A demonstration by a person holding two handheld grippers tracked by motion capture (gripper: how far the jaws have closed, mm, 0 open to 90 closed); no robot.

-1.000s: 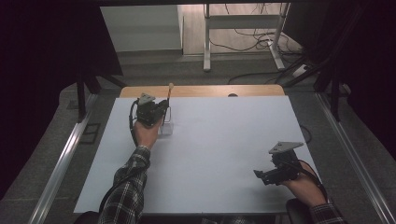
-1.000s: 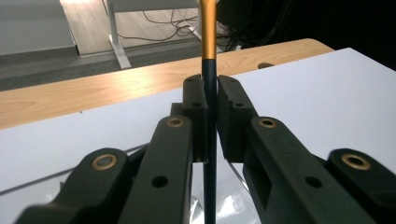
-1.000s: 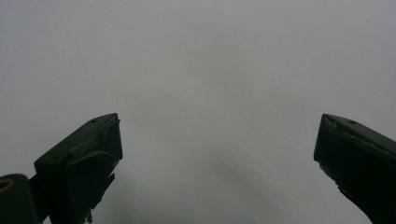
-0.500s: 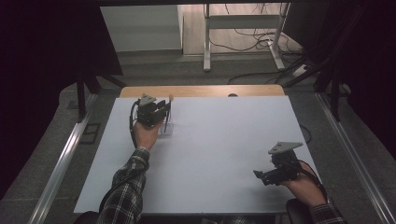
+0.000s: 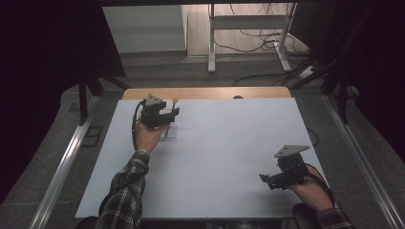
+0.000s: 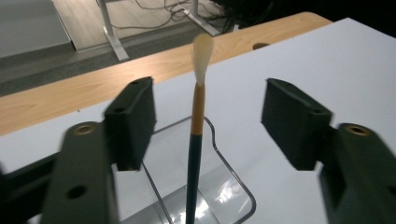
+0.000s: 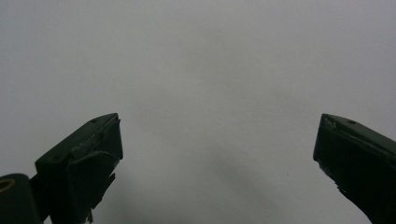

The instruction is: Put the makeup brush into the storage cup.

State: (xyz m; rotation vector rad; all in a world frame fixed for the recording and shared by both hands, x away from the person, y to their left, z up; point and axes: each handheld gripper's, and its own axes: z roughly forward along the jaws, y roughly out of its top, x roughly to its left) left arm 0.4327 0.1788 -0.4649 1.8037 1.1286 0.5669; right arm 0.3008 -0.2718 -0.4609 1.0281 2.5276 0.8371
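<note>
A paintbrush [image 6: 198,109] with a pale bristle tip, orange ferrule and dark handle stands upright in a clear container [image 6: 224,186] on the white table [image 5: 229,138]. My left gripper [image 6: 208,123] is open, one jaw on each side of the brush with a gap on both sides. From above, the left gripper [image 5: 171,113] hovers over the clear container [image 5: 170,132] at the table's far left, and the brush tip [image 5: 175,101] pokes up beside it. At the near right, my right gripper [image 5: 267,180] is open and low over bare table; the right gripper [image 7: 217,140] has nothing between its jaws.
A wooden strip [image 5: 205,92] runs along the table's far edge, with a small hole [image 5: 237,97] in it. Beyond it are floor, cables and a desk frame [image 5: 248,24]. Metal rails [image 5: 62,162] flank the table on both sides.
The brush tip stands lower and more upright than a second ago. The left gripper has shifted only slightly over the container. The right gripper has not moved.
</note>
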